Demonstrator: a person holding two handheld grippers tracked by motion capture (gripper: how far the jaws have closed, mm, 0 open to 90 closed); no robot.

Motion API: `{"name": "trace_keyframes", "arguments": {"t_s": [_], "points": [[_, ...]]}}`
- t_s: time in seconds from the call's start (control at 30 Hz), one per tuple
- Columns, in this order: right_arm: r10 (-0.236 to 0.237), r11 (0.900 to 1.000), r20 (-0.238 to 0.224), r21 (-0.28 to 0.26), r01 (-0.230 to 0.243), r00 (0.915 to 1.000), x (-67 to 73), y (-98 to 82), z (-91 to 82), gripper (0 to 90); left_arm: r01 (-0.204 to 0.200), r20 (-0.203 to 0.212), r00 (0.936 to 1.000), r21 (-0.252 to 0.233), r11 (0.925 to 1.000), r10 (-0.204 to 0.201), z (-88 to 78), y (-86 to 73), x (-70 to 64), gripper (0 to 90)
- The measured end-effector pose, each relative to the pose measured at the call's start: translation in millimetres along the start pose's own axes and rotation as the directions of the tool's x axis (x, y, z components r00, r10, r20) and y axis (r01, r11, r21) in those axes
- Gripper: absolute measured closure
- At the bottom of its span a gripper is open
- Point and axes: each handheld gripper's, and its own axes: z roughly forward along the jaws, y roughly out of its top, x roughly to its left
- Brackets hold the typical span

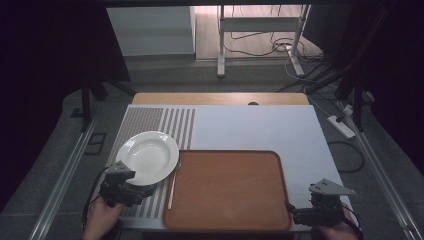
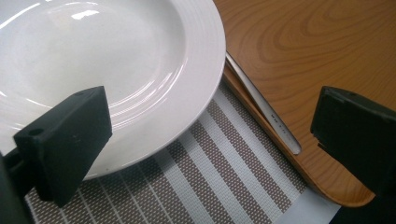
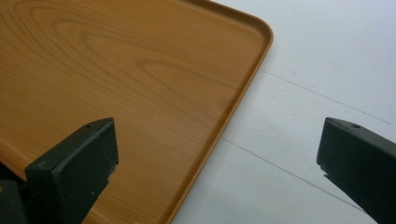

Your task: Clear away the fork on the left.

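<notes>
We hold the left claw spread, plate at one jaw, spoon ahead. Our right claw gapes over the tray corner.

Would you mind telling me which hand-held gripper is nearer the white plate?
Left. The left hand-held gripper sits at the white plate's near rim; the right hand-held gripper is across the tray.
</notes>
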Motion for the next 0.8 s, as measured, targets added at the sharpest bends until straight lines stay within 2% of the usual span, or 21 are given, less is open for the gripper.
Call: {"name": "trace_keyframes", "arguments": {"t_s": [0.57, 0.8], "points": [[0.009, 1.000, 0.001, 0.011, -0.009, 1.0000, -0.5, 0.3, 0.7, 0.0, 0.026, -0.024, 0.9993, -0.059, 0.9979, -0.027, -19.8, -14.4, 2.1, 0.0], [0.011, 1.000, 0.006, 0.015, -0.011, 0.9999, -0.6, 0.3, 1.0, 0.0, -0.001, -0.052, 0.9986, -0.062, 0.9981, -0.002, -24.6, -18.5, 0.2, 0.0]]}}
